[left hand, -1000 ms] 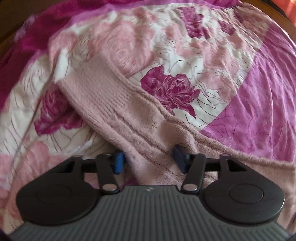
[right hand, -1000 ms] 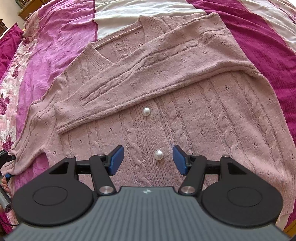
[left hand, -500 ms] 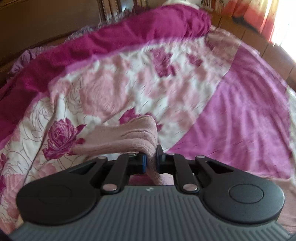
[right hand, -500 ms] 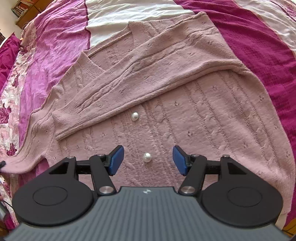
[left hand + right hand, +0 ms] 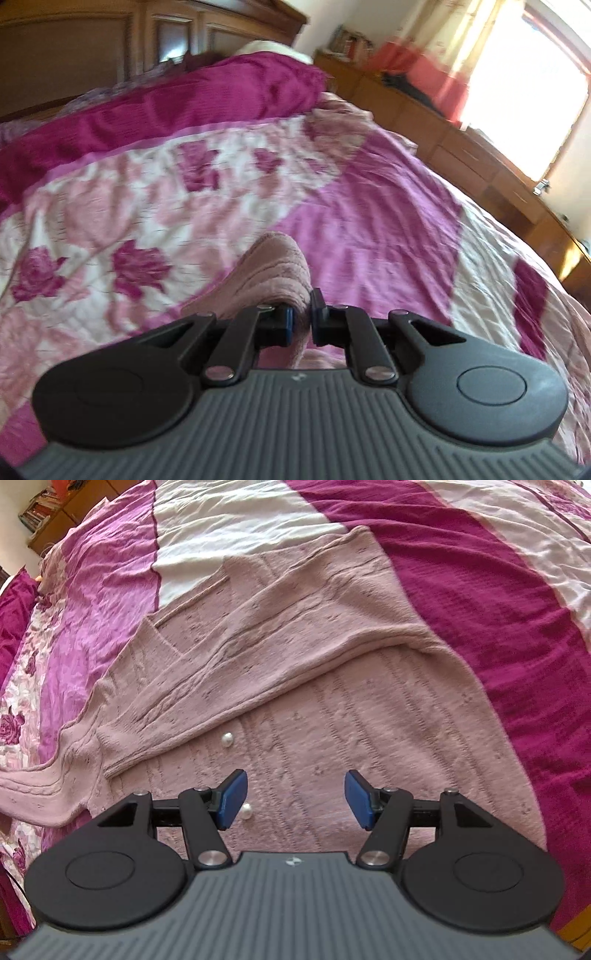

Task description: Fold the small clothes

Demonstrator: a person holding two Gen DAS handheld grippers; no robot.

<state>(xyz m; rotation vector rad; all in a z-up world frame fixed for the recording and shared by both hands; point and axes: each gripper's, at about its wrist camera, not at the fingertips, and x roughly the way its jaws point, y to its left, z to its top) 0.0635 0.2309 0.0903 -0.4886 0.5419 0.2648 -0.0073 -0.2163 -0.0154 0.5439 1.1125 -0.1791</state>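
Note:
A dusty-pink knitted cardigan (image 5: pixel 332 709) with pearl buttons lies flat on the bed, one sleeve folded across its chest. Its other sleeve (image 5: pixel 40 790) stretches off toward the left edge of the right wrist view. In the left wrist view my left gripper (image 5: pixel 302 321) is shut on that sleeve's cuff (image 5: pixel 273 269), which is lifted clear of the bedspread and bunches up over the fingers. My right gripper (image 5: pixel 295 799) hovers open above the cardigan's lower front, nothing between its blue pads, with a pearl button (image 5: pixel 246 810) just beside the left pad.
The bedspread (image 5: pixel 369 221) has magenta, pink, white and rose-print patches. A wooden headboard (image 5: pixel 110 48) and a low wooden cabinet (image 5: pixel 480 158) under a bright window run behind the bed. A bookshelf (image 5: pixel 40 513) shows at top left.
The left gripper shut on the sleeve cuff, then rose and tilted up, lifting it off the bed. The right gripper, still open, slid over the cardigan so the buttons moved left.

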